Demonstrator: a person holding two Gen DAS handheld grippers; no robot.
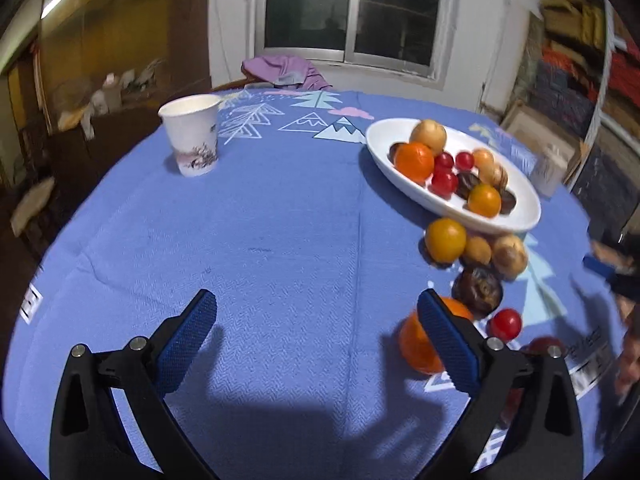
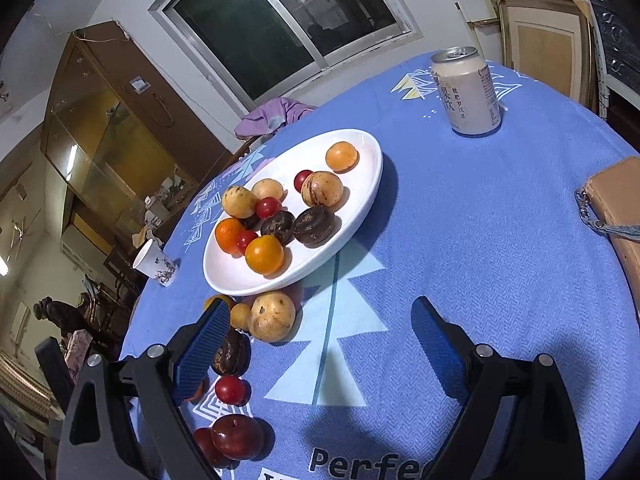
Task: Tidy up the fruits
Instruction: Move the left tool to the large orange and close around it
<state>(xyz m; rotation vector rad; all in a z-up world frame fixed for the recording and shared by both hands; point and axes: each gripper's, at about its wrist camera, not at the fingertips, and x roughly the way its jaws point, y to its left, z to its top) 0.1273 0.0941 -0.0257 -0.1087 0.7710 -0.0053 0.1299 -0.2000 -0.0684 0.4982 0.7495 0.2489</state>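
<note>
The left gripper (image 1: 316, 334) sits closest to its camera, jaws spread wide and empty above the blue cloth (image 1: 280, 240) that covers the bench. Its right finger partly hides an orange (image 1: 416, 344) lying on the cloth. Beyond that fruit a loose trail runs toward the white plate (image 1: 520, 216): a small red fruit (image 1: 506, 323), a dark brown wrinkled fruit (image 1: 478, 290), two tan fruits (image 1: 509, 255) and a yellow-orange fruit (image 1: 445, 239) resting just beside the plate's near rim. The plate itself holds a mixed heap of orange, tan, dark and small red fruits. A white paper cup (image 1: 192, 136) stands upright well apart on the far left. In the right wrist view the right gripper (image 2: 320, 344) also hangs released, nothing between its jaws, over a pale tree print on the cloth. Near its left finger lie a tan spotted fruit (image 2: 273, 316), a dark fruit (image 2: 232, 350), a small red one (image 2: 230, 389) and a dark red plum (image 2: 238, 436). A drink can (image 2: 466, 92) stands upright beyond the plate, and a tan pouch (image 2: 616, 208) lies at the right edge.
</note>
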